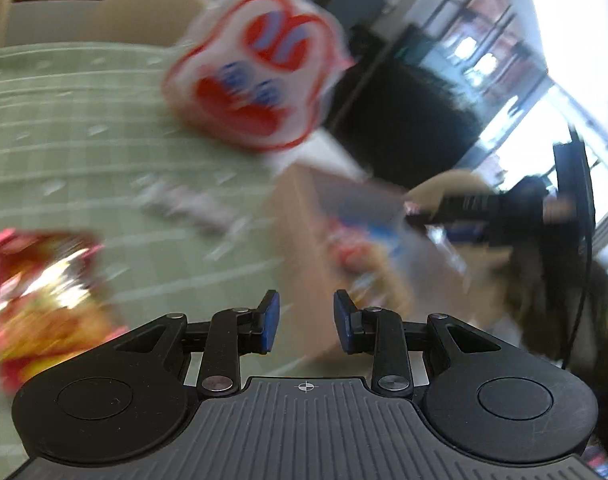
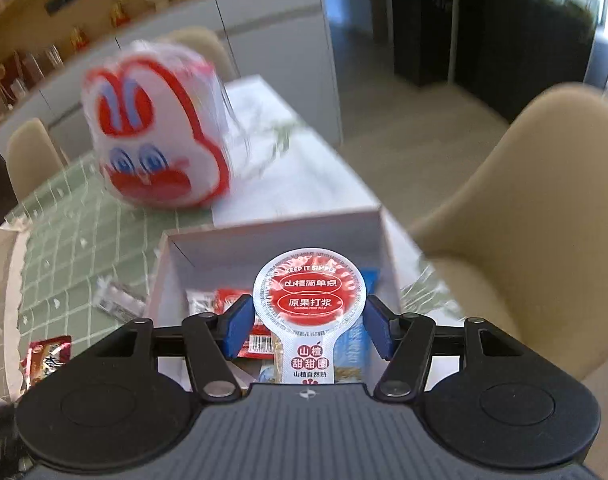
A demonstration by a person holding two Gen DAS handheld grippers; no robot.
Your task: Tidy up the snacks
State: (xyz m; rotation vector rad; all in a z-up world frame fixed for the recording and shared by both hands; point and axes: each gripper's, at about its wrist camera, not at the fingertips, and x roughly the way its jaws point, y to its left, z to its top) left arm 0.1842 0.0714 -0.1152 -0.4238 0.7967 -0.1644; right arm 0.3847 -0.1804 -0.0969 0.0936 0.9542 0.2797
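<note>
Right gripper (image 2: 308, 322) clamped on a round red-and-white hawthorn snack packet (image 2: 308, 300), blue pads (image 2: 240, 326) pressed against both its sides, poised above an open white box (image 2: 264, 248). Inside that box, at 7 o'clock of the packet, lay a red wrapper (image 2: 234, 298), and at 4 o'clock a blue one (image 2: 353, 346). Beyond the box, toward 11 o'clock on the green checked tablecloth (image 2: 84, 248), stood a rabbit-faced red-and-white tin (image 2: 156, 136) (blurred). Left gripper (image 1: 306, 322) parted narrowly, nothing between the pads, aimed at the box edge (image 1: 300, 248). At 9 o'clock of it, on the cloth, sat a red-and-yellow snack bag (image 1: 40, 300), badly smeared. Beige chair (image 2: 523, 208) at 3 o'clock of the box.
</note>
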